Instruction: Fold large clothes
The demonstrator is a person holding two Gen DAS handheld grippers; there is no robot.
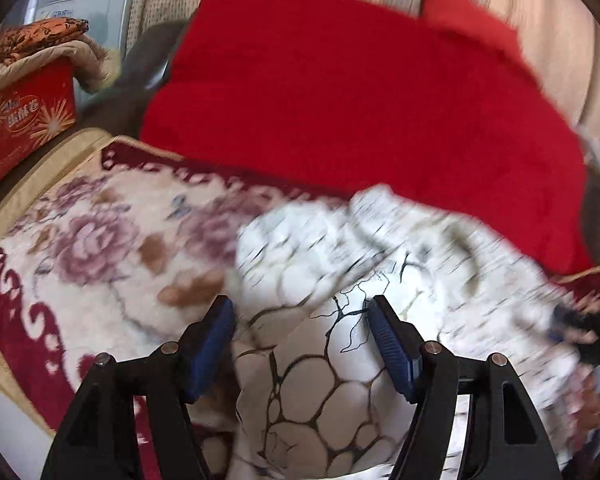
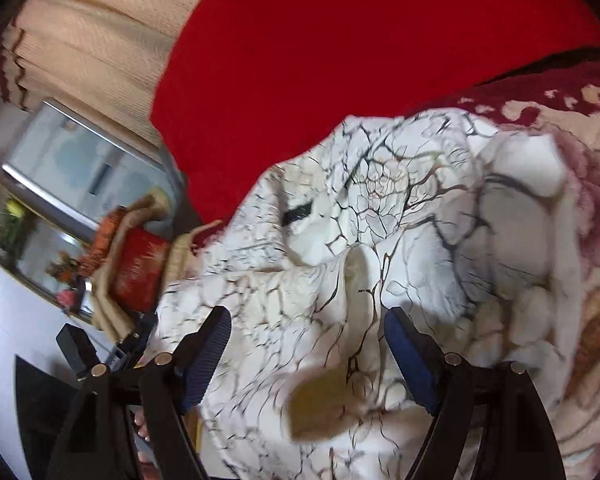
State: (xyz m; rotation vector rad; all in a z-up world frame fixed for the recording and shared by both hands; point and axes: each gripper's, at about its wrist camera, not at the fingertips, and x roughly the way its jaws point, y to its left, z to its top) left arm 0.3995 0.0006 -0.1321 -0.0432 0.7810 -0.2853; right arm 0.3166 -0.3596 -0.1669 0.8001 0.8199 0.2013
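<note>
At the left end of the bed, past the edge of the floral blanket (image 1: 100, 236), a red box (image 1: 24, 120) stood with folded cloths piled on top. The white garment (image 1: 340, 360) with its dark crackle pattern lay crumpled on the blanket's near part, its far edge touching the red blanket (image 1: 340, 92) that covered the back of the surface; in the left wrist view its long axis ran roughly from lower left toward the right, though blur hid where it ended and which way it pointed. The left gripper (image 1: 300, 312) was spread wide, a rounded bulge of the garment rising between its blue pads (image 1: 212, 344), seemingly touching neither. The right gripper (image 2: 306, 322) was likewise spread wide over the garment, a raised fold standing between its fingers, unpinched.
</note>
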